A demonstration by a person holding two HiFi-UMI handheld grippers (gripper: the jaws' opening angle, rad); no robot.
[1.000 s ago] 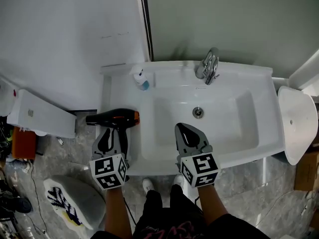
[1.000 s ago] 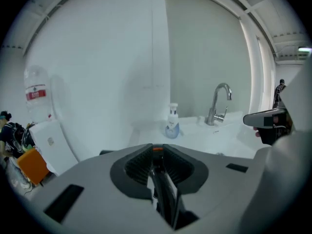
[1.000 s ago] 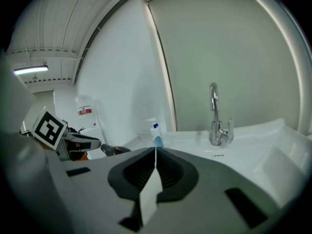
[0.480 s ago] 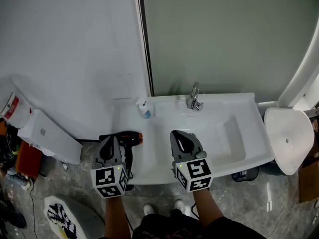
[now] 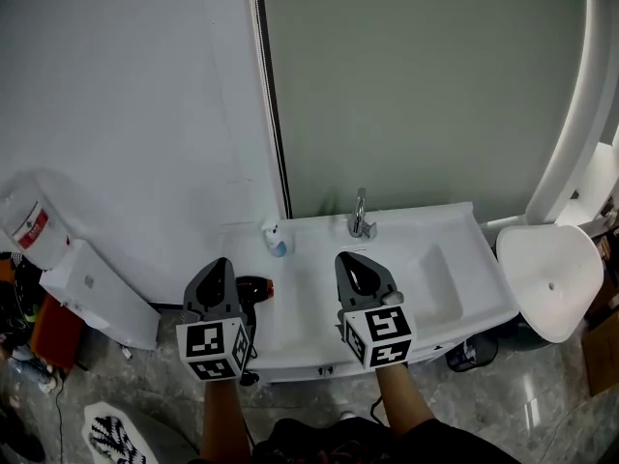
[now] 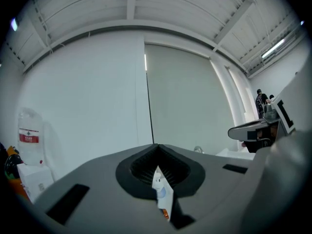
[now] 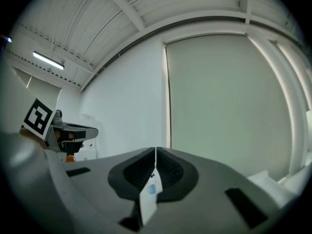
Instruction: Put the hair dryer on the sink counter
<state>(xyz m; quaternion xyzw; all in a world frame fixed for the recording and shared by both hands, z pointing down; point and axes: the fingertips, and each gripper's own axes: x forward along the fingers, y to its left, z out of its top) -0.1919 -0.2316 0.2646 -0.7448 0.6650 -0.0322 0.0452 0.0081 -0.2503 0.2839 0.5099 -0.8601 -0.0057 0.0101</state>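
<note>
On the left end of the glossy white moulded sink counter (image 5: 455, 222) lies the black plastic hair dryer with an orange band (image 5: 257, 287), half hidden behind the left gripper (image 5: 219, 269). Left and right gripper (image 5: 351, 262) hover above, jaws pressed together, holding nothing. Risk: a rounded body on slick ceramic near the edge, so one nudge could slide it off.

one hair dryer (image 5: 253, 287), two grippers (image 5: 221, 264) (image 5: 351, 259)
</note>
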